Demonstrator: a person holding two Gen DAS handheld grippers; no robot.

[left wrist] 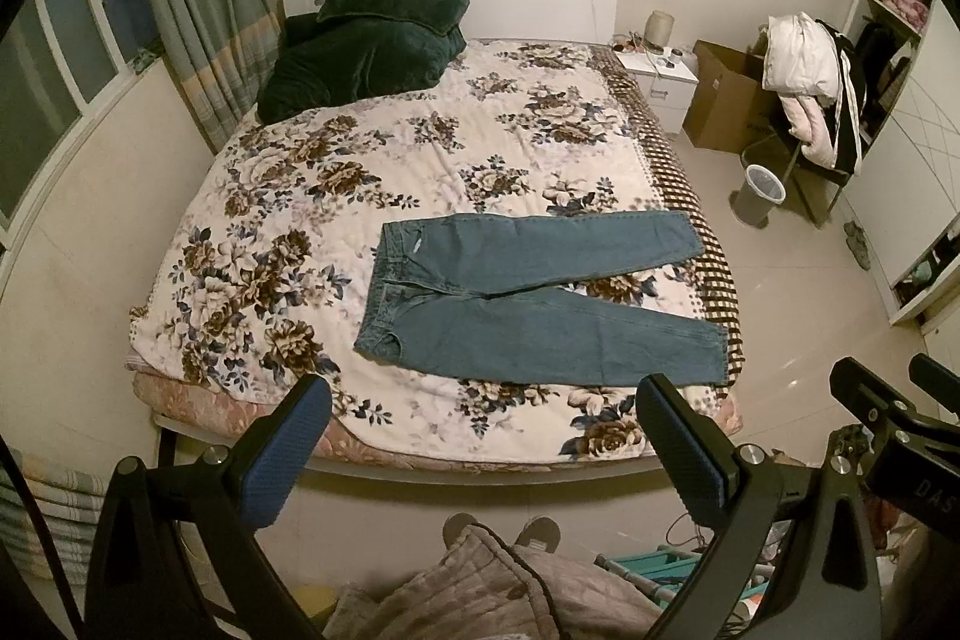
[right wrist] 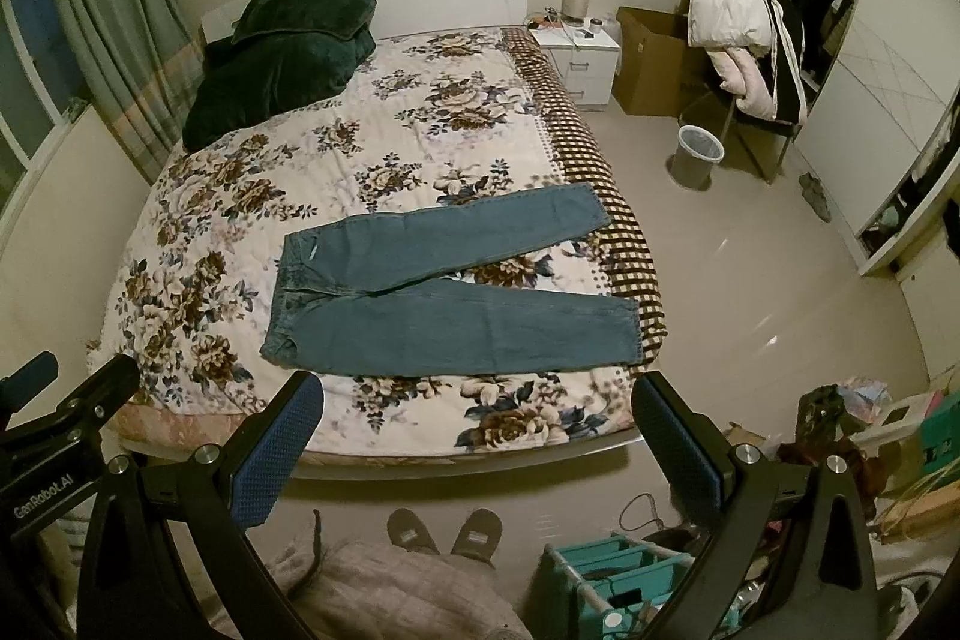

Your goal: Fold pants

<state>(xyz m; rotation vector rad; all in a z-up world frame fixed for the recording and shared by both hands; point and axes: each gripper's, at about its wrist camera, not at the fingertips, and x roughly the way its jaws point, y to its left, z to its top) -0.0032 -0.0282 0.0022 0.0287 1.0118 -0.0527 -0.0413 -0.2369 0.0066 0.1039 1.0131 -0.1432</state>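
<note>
Left wrist view: jeans [left wrist: 540, 298] lay flat, unfolded, legs splayed, on the floral bedspread [left wrist: 336, 196]. Left gripper [left wrist: 480, 436] and right gripper [right wrist: 477, 430] hung spread, empty, short of the bed.

jeans [left wrist: 528, 298] flat on floral bed [left wrist: 288, 196], left claw [left wrist: 483, 445] wide apart

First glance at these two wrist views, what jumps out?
The blue jeans lie flat near the foot of the bed, on the floral bedspread, waistband left, legs splayed in a V toward the right edge. A dark green blanket is heaped at the headboard. Both tongs, left and right, hang open over the bed's near edge, holding nothing.
</note>
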